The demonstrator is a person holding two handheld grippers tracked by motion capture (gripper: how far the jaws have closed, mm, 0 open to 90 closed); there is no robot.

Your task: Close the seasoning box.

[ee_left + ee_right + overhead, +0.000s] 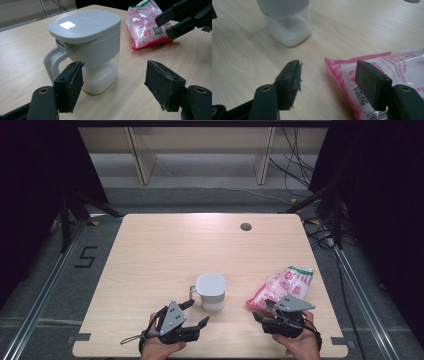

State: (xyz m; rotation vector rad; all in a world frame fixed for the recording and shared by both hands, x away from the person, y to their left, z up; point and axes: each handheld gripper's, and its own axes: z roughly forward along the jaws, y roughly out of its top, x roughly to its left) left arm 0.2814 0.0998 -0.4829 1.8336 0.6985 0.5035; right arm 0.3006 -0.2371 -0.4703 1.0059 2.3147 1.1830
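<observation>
The white-lidded jug (210, 291) stands upright near the middle of the front half of the bench (165, 250), its handle turned toward the person's left; its clear lower part holds a layer of white granules. In the left gripper view the jug (87, 47) rises just beyond the fingers (71, 86), nearer the left one than the right, with nothing pressed between them. To the jug's right, apart from it, a pink and white plastic bag (282, 287) lies flat on the bench. The bag carries red printed characters too small to read, a QR code (157, 30) and, in the right gripper view, a barcode at its near edge.

The left gripper (192, 315) lies low at the front edge of the bench, held from below by the left hand (160, 347) and pointing toward the jug; its fingers stand wide apart and hold nothing. The right gripper (264, 310), in the right hand (300, 345), points at the near end of the bag. Its fingers are also spread: one hangs over bare wood, the other over the bag's corner (347, 72), not clamping it.

On the floor left of the bench a "5" (86, 256) is marked.
</observation>
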